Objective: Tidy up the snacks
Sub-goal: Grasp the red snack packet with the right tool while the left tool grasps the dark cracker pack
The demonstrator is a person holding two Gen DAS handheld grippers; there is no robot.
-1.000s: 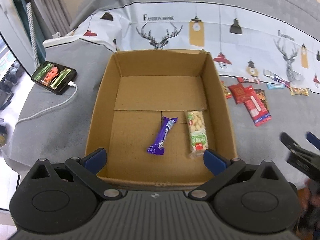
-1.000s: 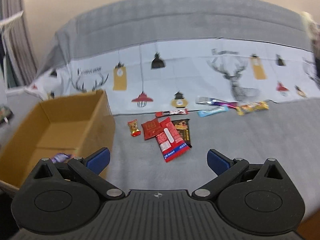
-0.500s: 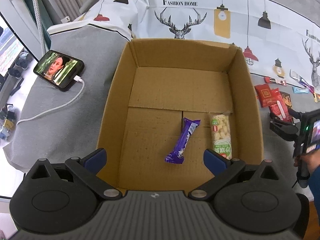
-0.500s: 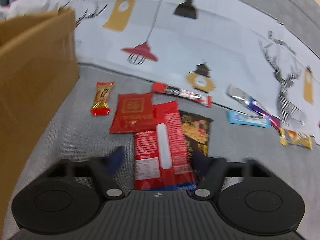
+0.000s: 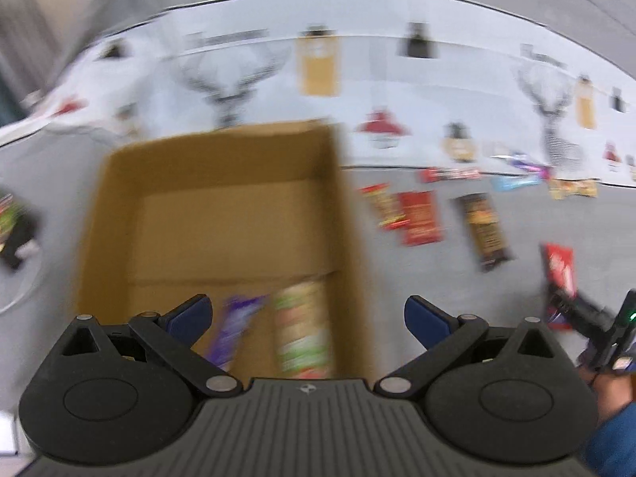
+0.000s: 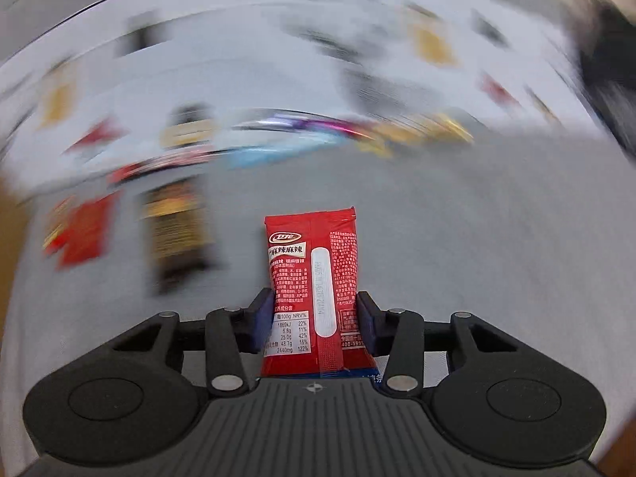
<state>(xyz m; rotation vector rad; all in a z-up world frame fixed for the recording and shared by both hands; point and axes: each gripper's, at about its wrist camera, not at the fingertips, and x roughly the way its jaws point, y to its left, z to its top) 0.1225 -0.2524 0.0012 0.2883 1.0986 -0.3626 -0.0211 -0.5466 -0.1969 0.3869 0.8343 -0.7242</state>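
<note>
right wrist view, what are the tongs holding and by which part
The right tongs, closing, grip the red snack packet across its lower half, pads on its long edges. The left tongs hold nothing.

Two snacks [image 5: 302, 330] in box [image 5: 349, 214]

Left fingers [image 5: 187, 316] wide — right fingers [image 6: 263, 310] closing

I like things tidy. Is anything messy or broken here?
Nothing looks broken or spilled. The snacks lie scattered on the grey cloth beside the box, still unsorted. The right gripper is closing on a red packet.
</note>
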